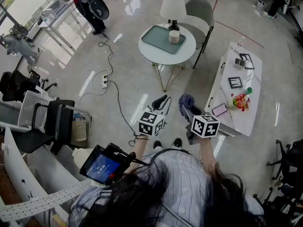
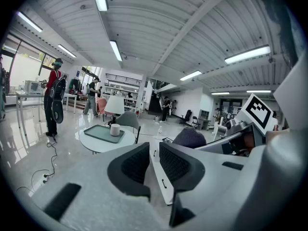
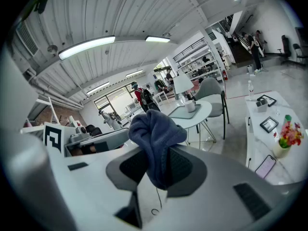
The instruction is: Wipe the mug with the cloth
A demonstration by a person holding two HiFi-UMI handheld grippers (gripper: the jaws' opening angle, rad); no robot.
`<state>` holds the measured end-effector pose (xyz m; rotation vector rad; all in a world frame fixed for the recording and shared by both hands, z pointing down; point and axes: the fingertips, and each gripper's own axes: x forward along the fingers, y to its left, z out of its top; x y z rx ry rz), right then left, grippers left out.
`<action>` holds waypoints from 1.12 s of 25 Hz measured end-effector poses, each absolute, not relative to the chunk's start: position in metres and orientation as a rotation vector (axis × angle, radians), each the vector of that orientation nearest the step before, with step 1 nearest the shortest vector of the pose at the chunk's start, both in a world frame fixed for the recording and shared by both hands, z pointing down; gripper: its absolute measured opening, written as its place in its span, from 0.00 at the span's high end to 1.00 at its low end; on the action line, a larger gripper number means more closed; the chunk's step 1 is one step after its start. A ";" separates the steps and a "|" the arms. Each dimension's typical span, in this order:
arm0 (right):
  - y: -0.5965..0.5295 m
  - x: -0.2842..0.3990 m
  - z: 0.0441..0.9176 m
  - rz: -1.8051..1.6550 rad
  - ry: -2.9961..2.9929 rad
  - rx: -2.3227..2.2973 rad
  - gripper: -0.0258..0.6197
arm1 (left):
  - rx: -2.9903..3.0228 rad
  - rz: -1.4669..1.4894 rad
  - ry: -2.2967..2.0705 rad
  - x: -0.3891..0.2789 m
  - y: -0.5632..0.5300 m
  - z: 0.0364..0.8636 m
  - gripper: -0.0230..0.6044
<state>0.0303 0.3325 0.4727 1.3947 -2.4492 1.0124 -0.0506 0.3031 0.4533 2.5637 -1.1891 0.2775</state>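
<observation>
Blue-grey soft cloth (image 3: 155,129) is clamped, bunched, in the jaws of our right gripper (image 3: 156,165); the jaws of our left gripper (image 2: 154,160) stand a narrow gap apart, empty. The short white cylindrical mug (image 1: 174,36) stands upright on a green tray (image 1: 158,39) at the middle of the round white worktop (image 1: 147,50), well ahead of both grippers and roughly between their lines, so neither looks nearer to us.

The mug (image 1: 174,36) stands on a tray (image 1: 158,39) on the round surface (image 1: 151,53), with a lamp (image 1: 173,7) just behind and a chair (image 1: 201,11) beyond. A long surface (image 1: 241,112) lies to the right. The left tongs (image 1: 161,102) and right tongs (image 1: 185,109) are well before the mug, the cloth (image 1: 186,100) in the right tongs.
</observation>
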 end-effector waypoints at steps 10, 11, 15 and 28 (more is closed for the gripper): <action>0.307 0.059 0.473 0.964 -2.482 1.371 0.81 | 2.541 0.237 -1.245 -0.027 0.274 0.450 0.85; 0.304 0.061 0.472 0.959 -2.488 1.363 0.81 | 2.542 0.238 -1.252 -0.025 0.271 0.450 0.85; 0.294 0.069 0.473 0.949 -2.510 1.328 0.81 | 2.538 0.239 -1.277 -0.015 0.263 0.450 0.85; 0.276 0.080 0.482 0.976 -2.546 1.242 0.81 | 2.484 0.279 -1.373 -0.012 0.251 0.456 0.85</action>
